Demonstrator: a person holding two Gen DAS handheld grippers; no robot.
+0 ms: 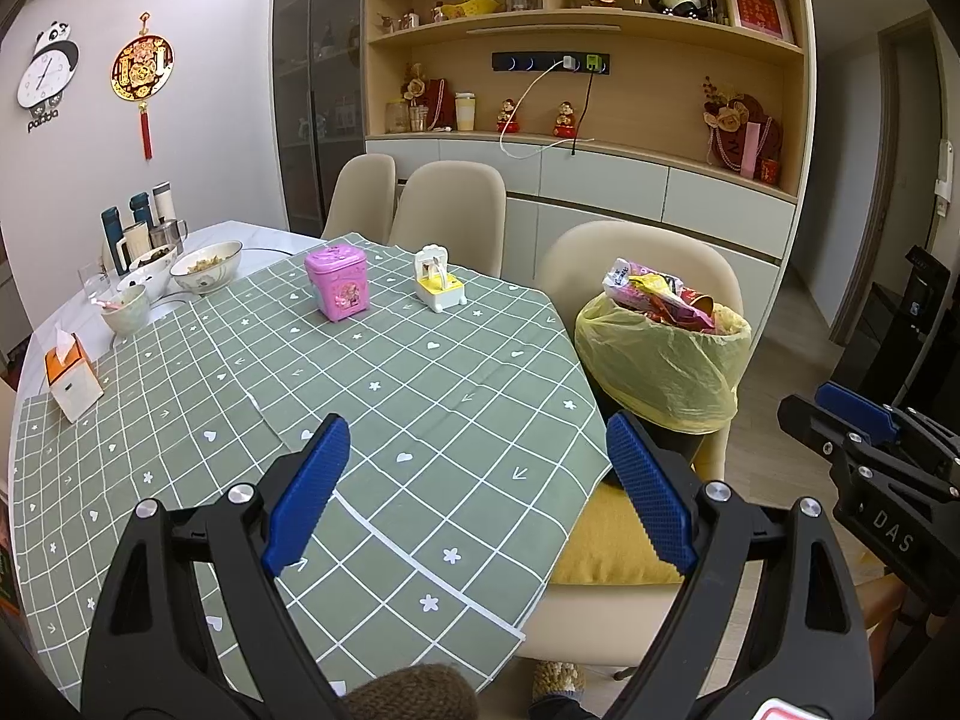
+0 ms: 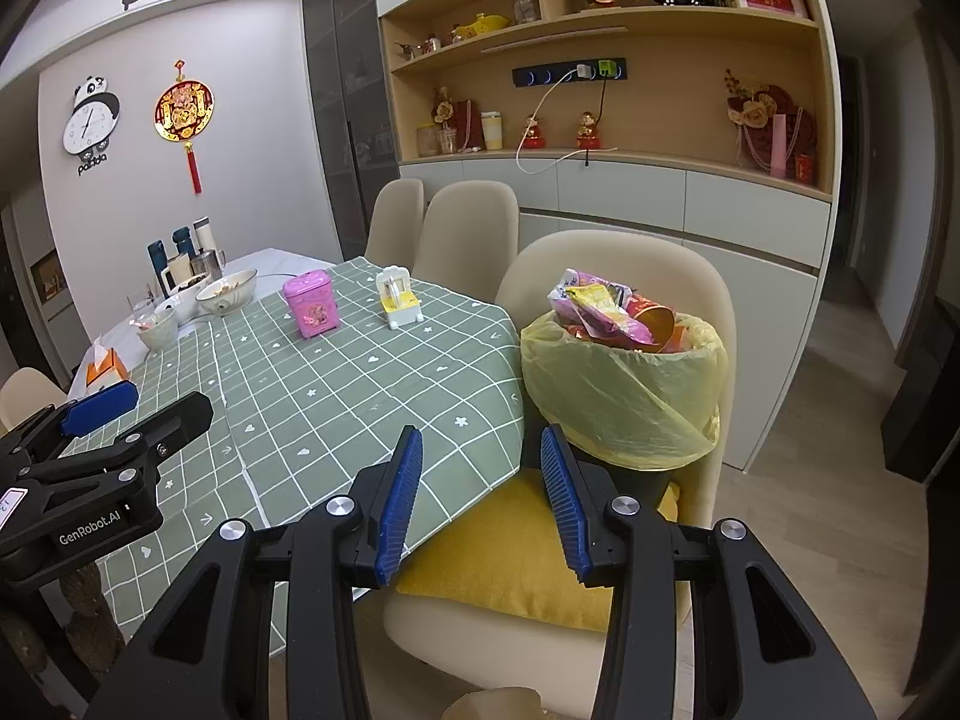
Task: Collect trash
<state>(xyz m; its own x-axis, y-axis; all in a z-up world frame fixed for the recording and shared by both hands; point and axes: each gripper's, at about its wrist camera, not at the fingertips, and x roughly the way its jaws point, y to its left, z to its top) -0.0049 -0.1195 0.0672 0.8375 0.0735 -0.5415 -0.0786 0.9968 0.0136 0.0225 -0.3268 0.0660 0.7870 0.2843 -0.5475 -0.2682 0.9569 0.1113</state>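
A black bin lined with a yellow plastic bag (image 1: 660, 360) (image 2: 624, 384) stands on a yellow cushion on a cream chair beside the table. Colourful wrappers and a paper cup (image 1: 660, 294) (image 2: 612, 312) stick out of its top. My left gripper (image 1: 477, 456) hangs over the green checked tablecloth (image 1: 390, 372), wide open, with nothing between its blue pads. My right gripper (image 2: 480, 468) hovers at the table's corner just in front of the bin, open and holding nothing. Each gripper shows at the edge of the other's view.
On the cloth stand a pink toy tin (image 1: 336, 288) (image 2: 312, 303) and a small white-and-yellow toy (image 1: 438, 285) (image 2: 399, 300). Bowls (image 1: 207, 267), mugs and flasks crowd the far left end, with an orange tissue box (image 1: 69, 375). More cream chairs (image 1: 447, 210) line the far side; shelving behind.
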